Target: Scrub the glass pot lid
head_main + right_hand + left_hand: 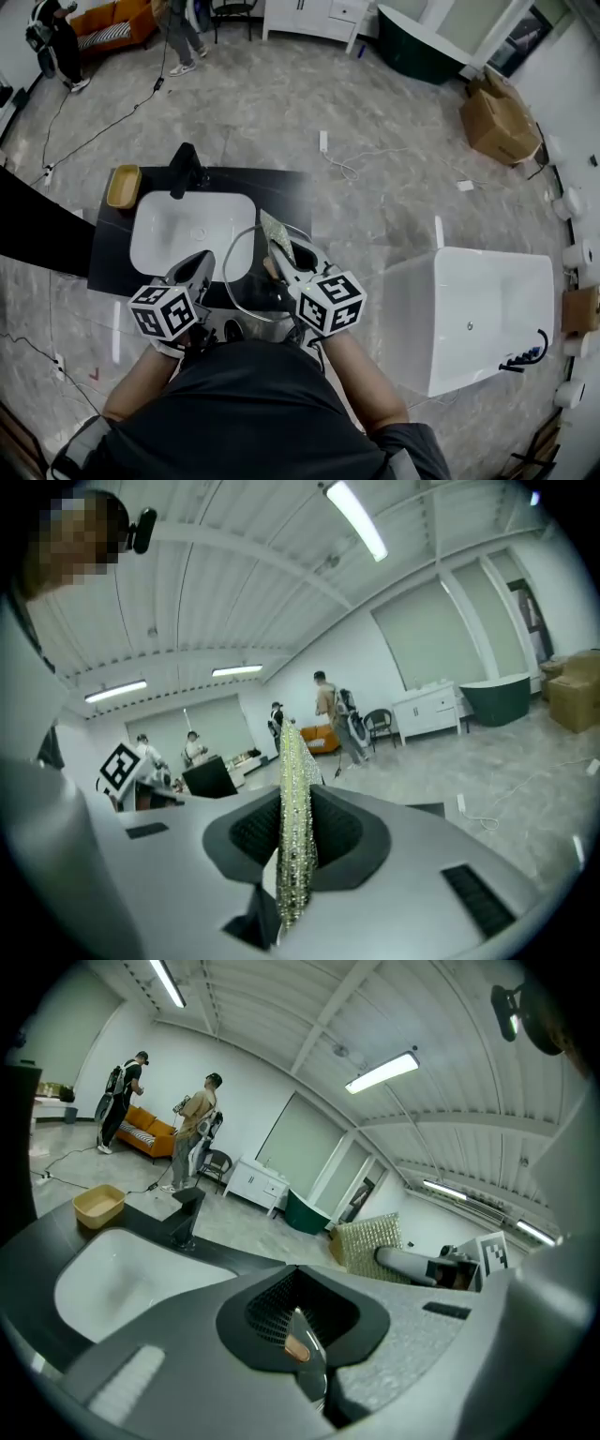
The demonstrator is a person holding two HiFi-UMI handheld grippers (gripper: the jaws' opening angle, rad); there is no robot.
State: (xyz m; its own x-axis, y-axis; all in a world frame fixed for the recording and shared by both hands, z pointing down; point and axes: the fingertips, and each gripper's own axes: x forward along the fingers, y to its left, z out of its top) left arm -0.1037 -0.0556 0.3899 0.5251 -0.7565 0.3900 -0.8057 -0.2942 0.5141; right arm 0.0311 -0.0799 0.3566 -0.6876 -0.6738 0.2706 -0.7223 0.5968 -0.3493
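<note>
The glass pot lid is held upright over the black counter in front of me; its thin metal rim runs edge-on between the left jaws. My left gripper is shut on that rim. A greenish bristly scrub pad stands edge-on in my right gripper, which is shut on it just right of the lid. In the left gripper view the scrub pad shows flat-on, beside the lid. Whether pad and glass touch I cannot tell.
A white basin sits in the black counter, with a black faucet and a yellow dish behind it. A white bathtub stands to the right. A cardboard box, floor cables and people are farther off.
</note>
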